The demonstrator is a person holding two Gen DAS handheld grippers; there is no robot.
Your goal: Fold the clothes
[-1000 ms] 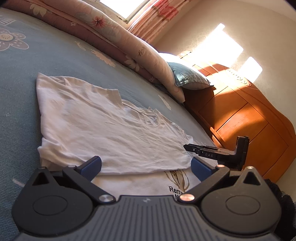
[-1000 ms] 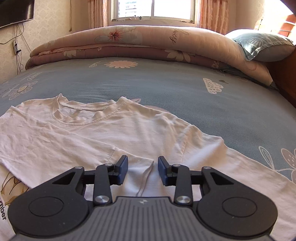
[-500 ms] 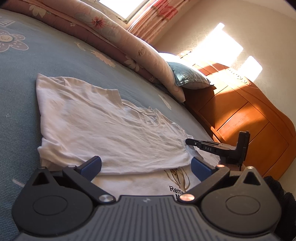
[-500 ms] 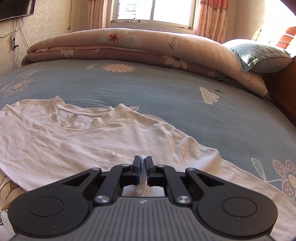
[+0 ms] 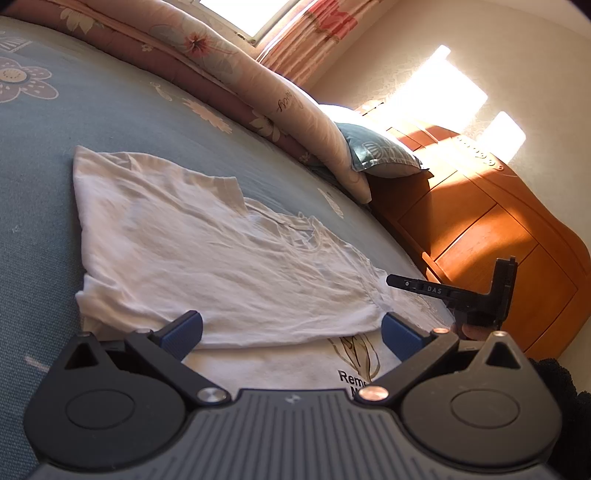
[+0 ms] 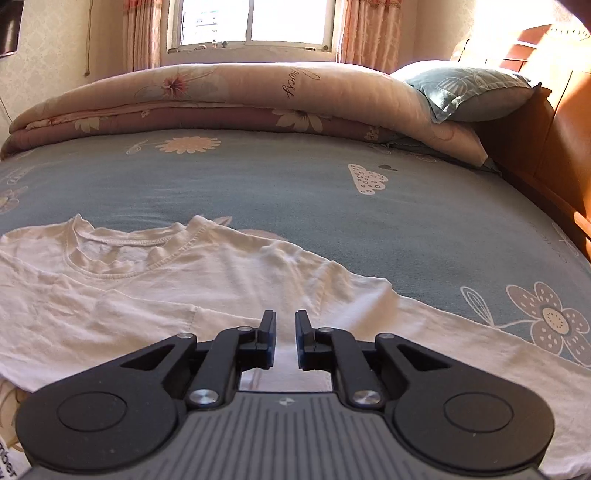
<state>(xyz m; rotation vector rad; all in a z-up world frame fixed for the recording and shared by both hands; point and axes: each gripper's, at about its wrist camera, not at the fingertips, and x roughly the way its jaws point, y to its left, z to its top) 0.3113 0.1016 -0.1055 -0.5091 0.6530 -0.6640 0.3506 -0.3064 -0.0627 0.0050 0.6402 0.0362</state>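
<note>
The white shirt (image 6: 177,295) lies flat on the bed (image 6: 295,192), just ahead of both tongs. The left tongs (image 5: 291,326) stand wide apart and empty; the right tongs (image 6: 285,338) are opening, a narrow gap showing, no cloth pinched. Closing again too high may miss the sleeve edge, so the fold would drag crooked.

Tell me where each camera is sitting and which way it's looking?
Left wrist: rides on the left gripper, low over the bed, looking across the white T-shirt toward the wooden headboard; its wide-open jaws and the right gripper show.
Right wrist: rides on the right gripper, facing the window and folded quilt; its jaws, opening, have a narrow gap over the shirt.
Both see shirt, quilt, pillow.
</note>
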